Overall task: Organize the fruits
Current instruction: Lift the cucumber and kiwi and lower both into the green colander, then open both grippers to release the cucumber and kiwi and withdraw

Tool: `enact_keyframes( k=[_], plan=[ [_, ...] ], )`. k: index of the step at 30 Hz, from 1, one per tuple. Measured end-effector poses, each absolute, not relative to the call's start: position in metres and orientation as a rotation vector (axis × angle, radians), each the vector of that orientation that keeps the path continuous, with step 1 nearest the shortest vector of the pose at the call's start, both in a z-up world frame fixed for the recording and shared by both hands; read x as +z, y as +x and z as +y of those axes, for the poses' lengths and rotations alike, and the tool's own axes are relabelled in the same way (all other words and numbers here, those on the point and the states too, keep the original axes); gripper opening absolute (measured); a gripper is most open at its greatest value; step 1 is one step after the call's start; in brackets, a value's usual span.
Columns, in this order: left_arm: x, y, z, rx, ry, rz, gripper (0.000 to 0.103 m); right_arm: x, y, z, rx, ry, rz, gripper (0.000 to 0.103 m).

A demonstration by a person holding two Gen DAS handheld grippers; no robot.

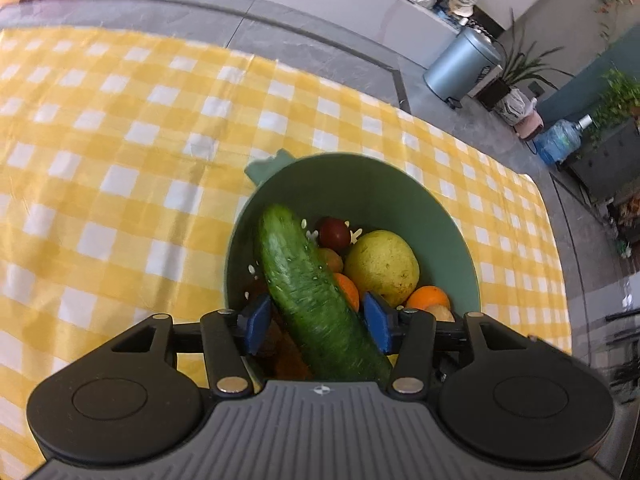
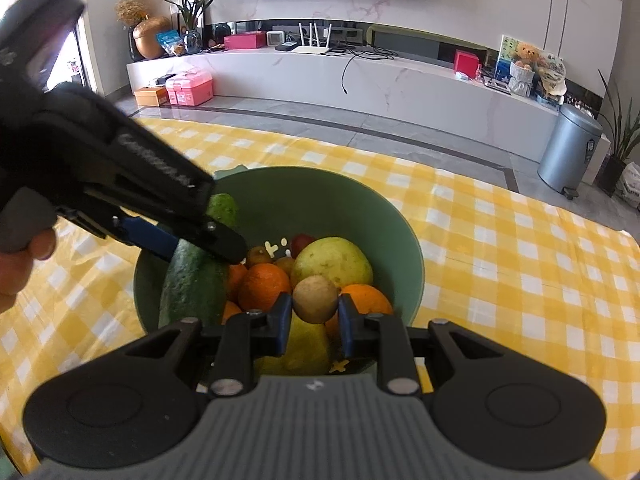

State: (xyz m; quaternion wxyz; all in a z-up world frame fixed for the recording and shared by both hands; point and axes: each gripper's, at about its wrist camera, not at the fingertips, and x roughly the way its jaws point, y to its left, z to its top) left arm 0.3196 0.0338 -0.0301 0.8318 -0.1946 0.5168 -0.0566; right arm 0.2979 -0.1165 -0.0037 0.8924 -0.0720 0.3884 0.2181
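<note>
A green bowl stands on the checked cloth. It holds a cucumber, a yellow-green pear, oranges and a dark red fruit. My left gripper straddles the cucumber's near end. Its blue pads stand slightly off the skin, so it is open. The cucumber leans on the bowl's left wall. My right gripper is shut on a small brown round fruit, held just above the pile.
The yellow-and-white checked tablecloth stretches left and right of the bowl. Its far edge drops to a grey floor. A hand holds the left gripper at the left. A metal bin stands by the white counter behind.
</note>
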Motion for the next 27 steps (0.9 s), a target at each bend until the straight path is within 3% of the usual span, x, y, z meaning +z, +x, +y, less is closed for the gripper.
enact_keyframes(
  k=[3,10,17,27],
  plan=[
    [-0.010,0.313,0.034,-0.147,-0.343,1.018,0.066,-0.003,0.305,-0.121,0.459,-0.103,0.824,0.021],
    [0.018,0.284,0.043,-0.150,-0.233,0.897,0.066,0.000,0.324,-0.118,0.478,-0.007,0.844,0.021],
    [0.005,0.253,0.054,-0.113,-0.132,0.835,0.066,-0.004,0.350,-0.108,0.483,0.147,0.900,0.021],
    [-0.026,0.229,0.076,-0.124,-0.250,0.871,0.066,-0.016,0.373,-0.075,0.413,0.134,0.952,0.021]
  ],
)
